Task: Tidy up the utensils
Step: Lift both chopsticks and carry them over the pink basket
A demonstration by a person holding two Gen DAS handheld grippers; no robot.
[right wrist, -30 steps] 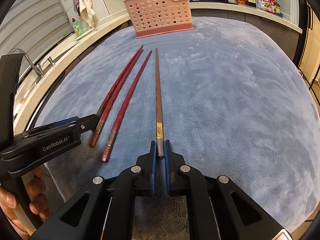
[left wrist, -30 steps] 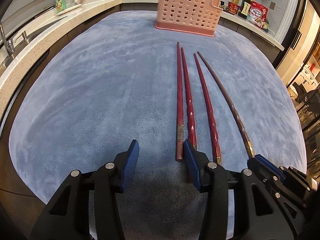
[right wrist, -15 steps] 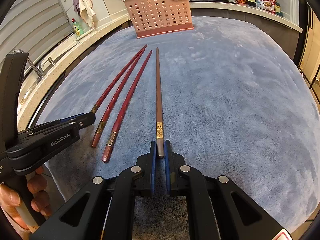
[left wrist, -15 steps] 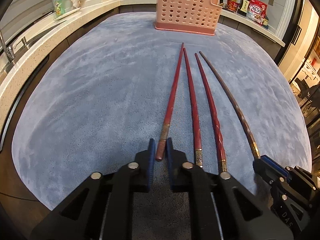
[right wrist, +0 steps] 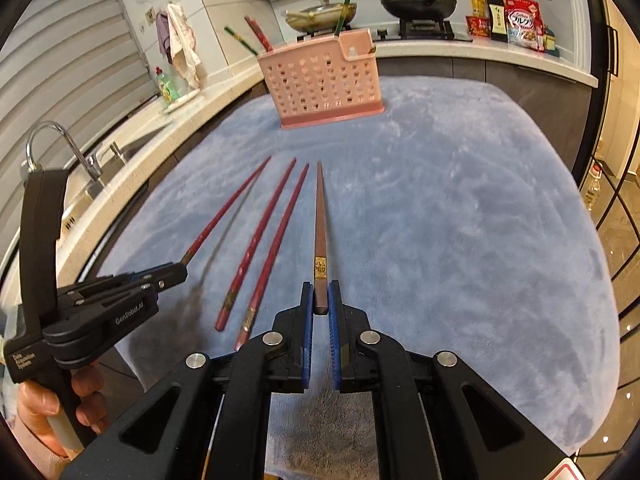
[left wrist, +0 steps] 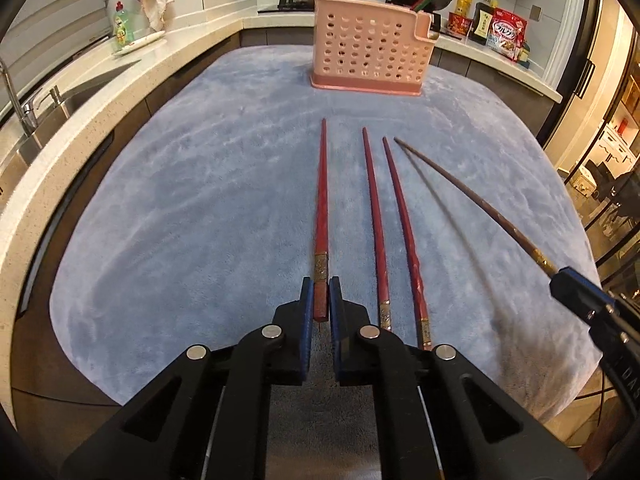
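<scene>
Fingers of the left gripper (left wrist: 319,300) clamp the blunt end of a red lacquered chopstick (left wrist: 321,204); the right gripper (right wrist: 321,300) likewise pinches a brown wooden chopstick (right wrist: 320,220). End grips leave tips free, presumably for the pink perforated plastic holder (right wrist: 320,80) standing well beyond. Two red twisted chopsticks (left wrist: 394,232) lie on the blue-cloth tabletop (left wrist: 200,200).

Left gripper (left wrist: 319,300): matt black plastic arms, bright metal pivot pins, ribbed blue pads. Between its jaws: red chopstick (left wrist: 321,200), glossy lacquer, gold patterned band just ahead of pads. Right gripper (right wrist: 320,300): same build. Between its jaws: brown chopstick (right wrist: 319,216), duller, wood-like finish, gold band. Beneath both: blue-grey cloth (left wrist: 200,200), plush, brushed nap, matt. Far ahead of jaws: pink caddy (right wrist: 320,80), perforated plastic, smooth, slight sheen.
</scene>
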